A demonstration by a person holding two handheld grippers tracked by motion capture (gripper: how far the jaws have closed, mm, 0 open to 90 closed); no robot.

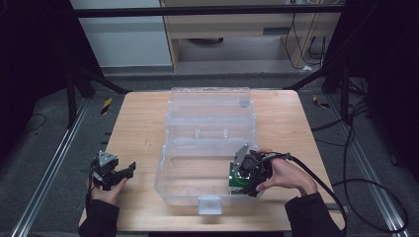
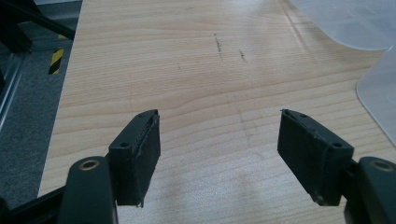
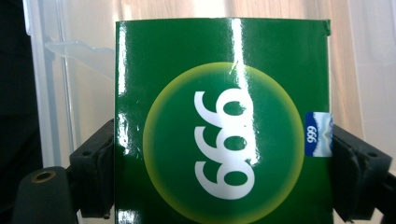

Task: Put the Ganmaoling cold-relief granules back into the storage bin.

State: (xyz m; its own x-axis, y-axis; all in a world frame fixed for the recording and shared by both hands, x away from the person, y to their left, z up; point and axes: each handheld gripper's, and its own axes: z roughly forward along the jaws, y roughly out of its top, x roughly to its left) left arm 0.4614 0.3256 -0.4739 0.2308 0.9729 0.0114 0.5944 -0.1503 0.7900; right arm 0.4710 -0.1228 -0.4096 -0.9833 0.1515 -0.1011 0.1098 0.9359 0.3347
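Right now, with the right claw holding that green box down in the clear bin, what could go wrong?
1. The right claw pinches the green box only by its side edges; the glossy card might slip or crush.
2. It sits close to the near right corner of the clear bin, so the box or claw could catch the wall.
3. The left claw is open over the wooden table, so nothing steadies the bin.

The high view is lit unevenly — the wooden table [image 1: 138, 128] is bright at the centre, while the surroundings from nine to three o'clock are lost in near-black. Soft highlights are carried on the clear plastic box [image 1: 207, 118]. In the right gripper view, vertical streaks of glare are thrown across the glossy green carton [image 3: 223, 121] from twelve o'clock — its edges are slightly soft. In the left gripper view, faint shadows are cast below the jaws.
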